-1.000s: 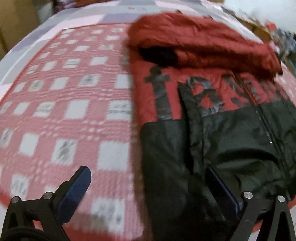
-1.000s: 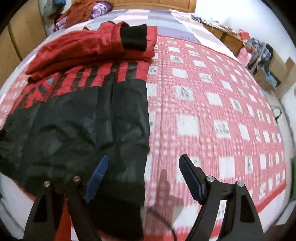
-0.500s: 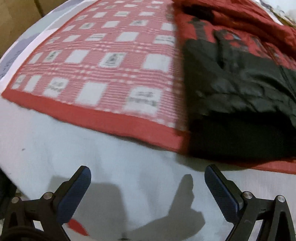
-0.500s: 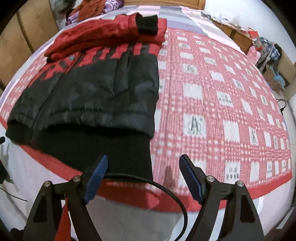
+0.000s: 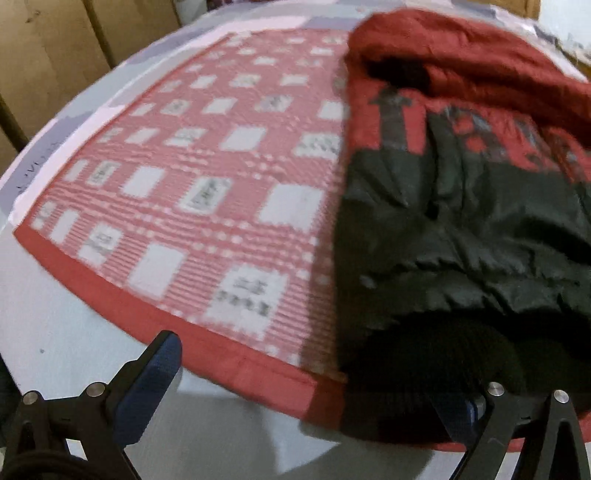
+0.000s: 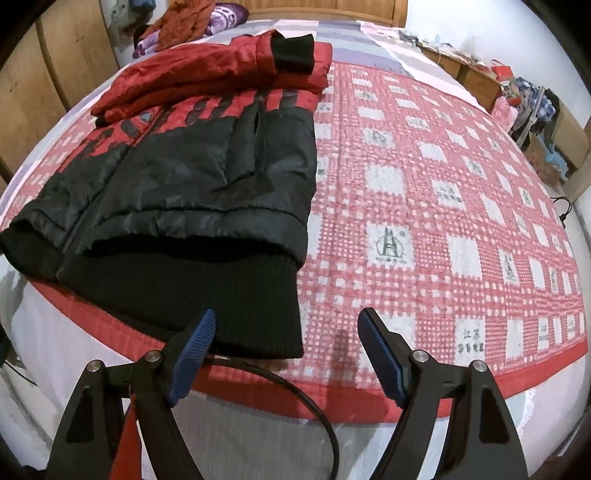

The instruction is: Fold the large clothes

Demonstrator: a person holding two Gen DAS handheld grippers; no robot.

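Note:
A red and black padded jacket lies flat on the red checked bedspread, its sleeves folded across the red upper part. Its black knit hem faces me at the bed's near edge. My right gripper is open and empty, just in front of the hem's right corner. In the left wrist view the jacket fills the right side. My left gripper is open and empty at the hem's left corner, its right finger beside the black knit.
The bedspread's red border runs along the white mattress side. A black cable loops under the right gripper. Wooden wardrobes stand to the left. Loose clothes lie at the headboard, clutter at the right wall.
Both grippers first pulled back off the jacket to the bed's near edge. Since half a second ago they have moved forward again toward the hem, the left one nearer the hem corner.

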